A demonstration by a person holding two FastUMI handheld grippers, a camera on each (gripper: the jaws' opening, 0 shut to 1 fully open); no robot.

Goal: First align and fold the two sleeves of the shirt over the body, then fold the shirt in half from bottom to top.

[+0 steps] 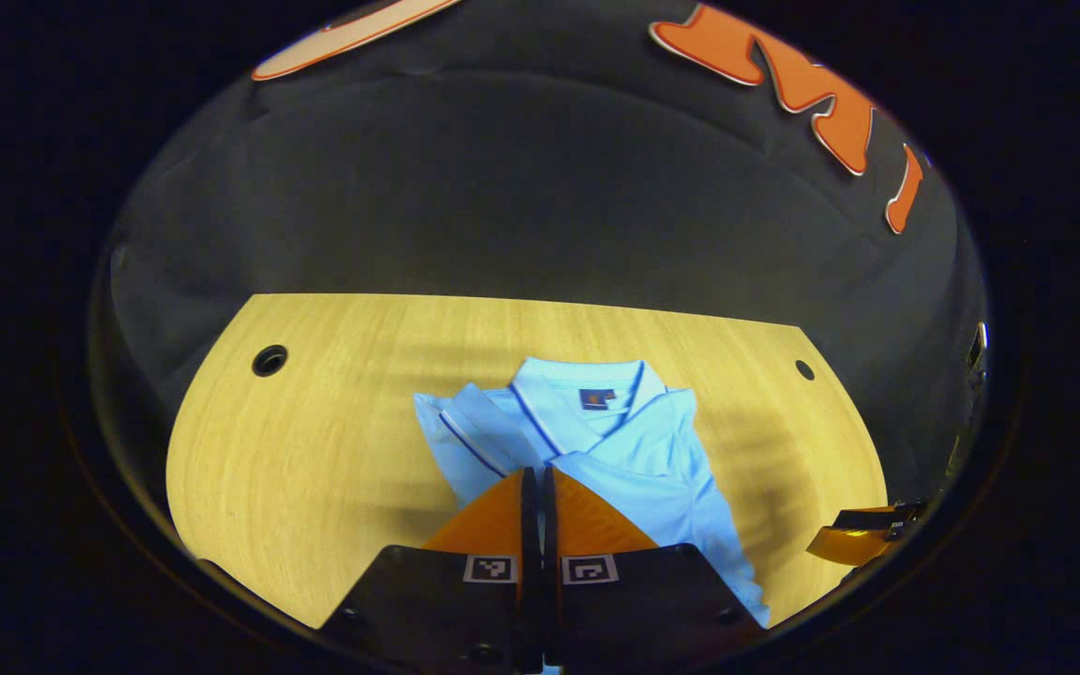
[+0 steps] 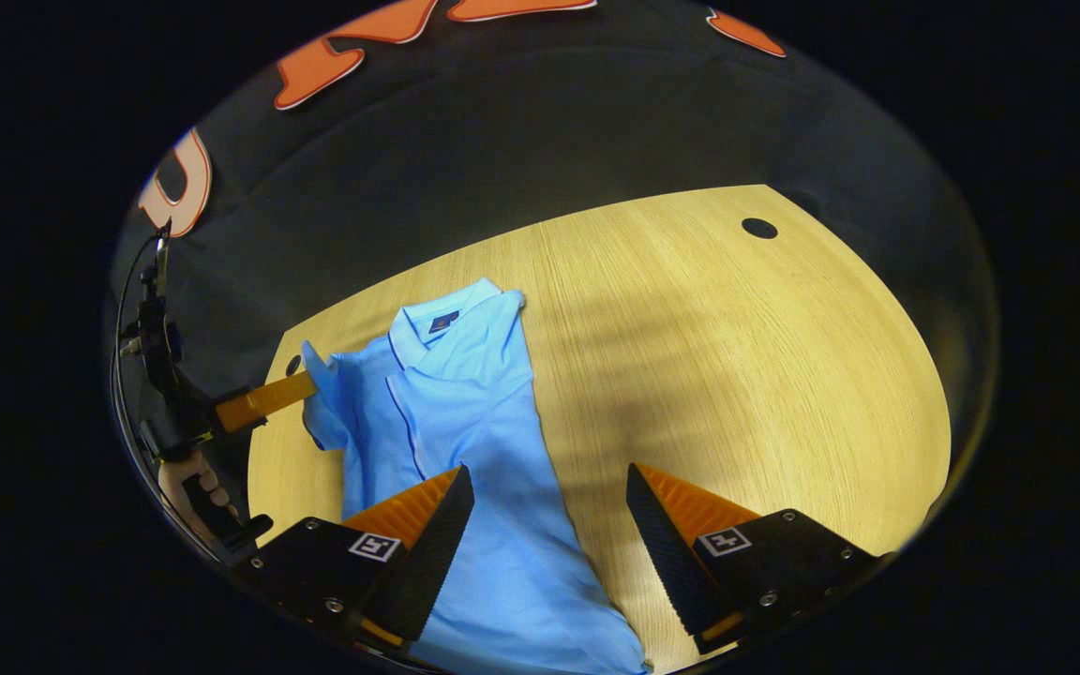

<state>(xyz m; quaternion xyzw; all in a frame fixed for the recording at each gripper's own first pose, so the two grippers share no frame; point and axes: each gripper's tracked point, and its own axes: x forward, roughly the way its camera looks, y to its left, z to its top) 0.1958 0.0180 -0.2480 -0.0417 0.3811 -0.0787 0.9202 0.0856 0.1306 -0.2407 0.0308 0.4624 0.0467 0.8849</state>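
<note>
Left tongs (image 1: 537,487), bottom centre of the left gripper view: fingers pressed together, only a thin dark slit between them. Their tips sit over the light blue shirt (image 1: 634,450); whether cloth is pinched there cannot be told from this view. In the right gripper view the same tongs (image 2: 301,386) show at centre left, tip meeting the raised sleeve (image 2: 326,408), which stands up off the table at that point. A hand (image 2: 191,487) grips the handle at lower left.

Right tongs (image 2: 549,492), bottom of the right gripper view: spread wide, nothing between the fingers. The left finger (image 2: 437,525) overlaps the shirt's lower body in the picture; the right finger hangs over bare wood. Contact with the cloth cannot be judged.

Shirt lies on the wooden table (image 2: 737,375), collar (image 2: 446,323) toward the upper left of that view, body running down to the bottom edge. One sleeve lies folded across the chest.

A round hole (image 2: 758,228) in the tabletop, upper right, well apart from the shirt.
</note>
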